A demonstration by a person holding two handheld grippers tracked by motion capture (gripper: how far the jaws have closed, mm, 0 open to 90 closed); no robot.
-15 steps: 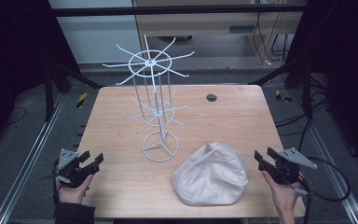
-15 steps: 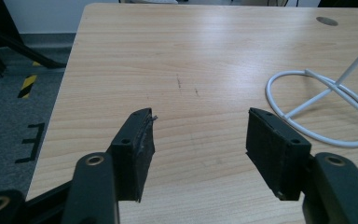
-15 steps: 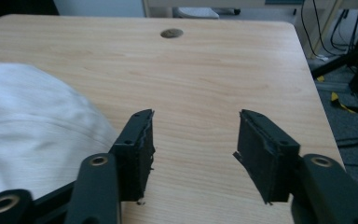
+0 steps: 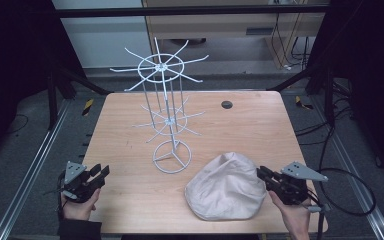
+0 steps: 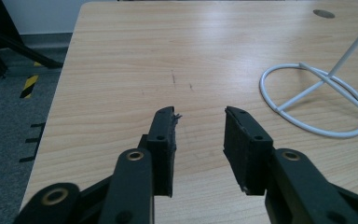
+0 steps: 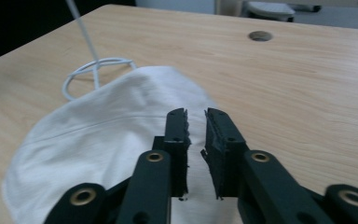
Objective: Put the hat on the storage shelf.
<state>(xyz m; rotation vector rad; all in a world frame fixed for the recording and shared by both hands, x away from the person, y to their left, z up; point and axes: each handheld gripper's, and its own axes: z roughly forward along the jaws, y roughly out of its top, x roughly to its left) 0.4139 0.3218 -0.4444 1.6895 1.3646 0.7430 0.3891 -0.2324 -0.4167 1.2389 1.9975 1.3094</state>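
A cream cloth cap point(image 4: 227, 187) lies crown-up on the front right of the wooden table point(image 4: 250, 125). A white wire rack point(image 4: 165, 115) with two tiers of spokes stands on a ring base point(image 4: 172, 157) at the table's middle. My right gripper point(image 4: 261, 173) is at the cap's right edge; in the right gripper view its jaws hover over the cap point(image 6: 98, 135) with a narrow gap, and the gripper point(image 6: 196, 114) holds nothing. My left gripper point(image 4: 101, 173) is at the front left corner, open and empty point(image 5: 199, 114), pointing toward the ring base point(image 5: 317, 102).
A dark round grommet point(image 4: 226, 104) sits near the table's far edge. Metal frame rails run along both sides on the floor, with cables at the right. Bare wood lies between the left gripper and the rack.
The right gripper has moved left to the cap's edge and its jaws have narrowed. The left gripper has barely moved.
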